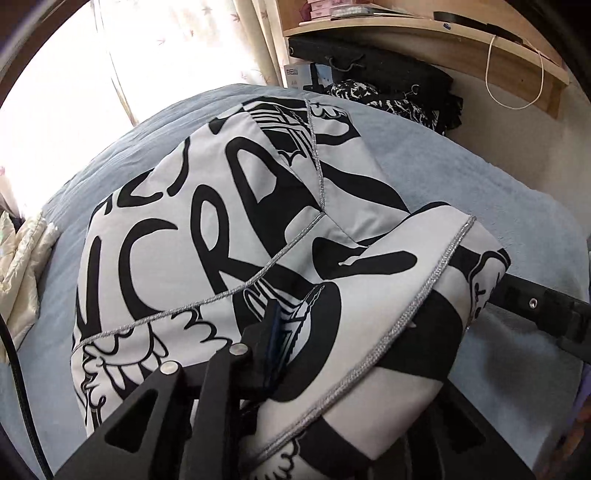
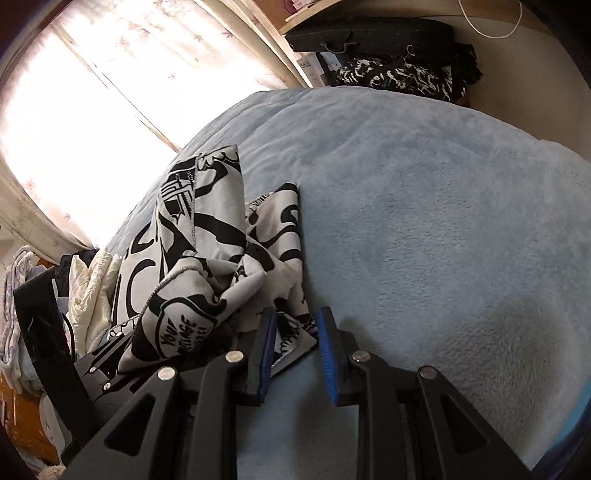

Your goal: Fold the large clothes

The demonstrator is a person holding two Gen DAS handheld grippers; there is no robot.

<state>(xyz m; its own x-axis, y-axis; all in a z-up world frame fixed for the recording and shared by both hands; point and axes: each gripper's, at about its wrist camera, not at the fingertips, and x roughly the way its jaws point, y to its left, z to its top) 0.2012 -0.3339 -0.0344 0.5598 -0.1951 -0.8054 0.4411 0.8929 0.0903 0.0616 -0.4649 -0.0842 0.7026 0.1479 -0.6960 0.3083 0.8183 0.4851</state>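
Note:
A large white garment with black lettering and grey stitched seams (image 1: 221,229) lies on the light blue blanket (image 1: 480,177). My left gripper (image 1: 295,350) is shut on a fold of it; the cloth drapes over its right finger and hides it. In the right wrist view the garment (image 2: 207,240) is bunched at the left. My right gripper (image 2: 297,332) is open, its blue pads (image 2: 327,354) either side of a corner of the cloth, low over the blanket (image 2: 424,221). The other gripper (image 1: 535,306) shows at the right of the left wrist view.
A bright curtained window (image 2: 92,110) is behind the bed. A wooden shelf (image 1: 424,33) with a white cord and dark patterned clothes (image 1: 388,99) stand at the far side. Cream bedding (image 1: 22,258) and a pile of things (image 2: 37,314) sit at the left edge.

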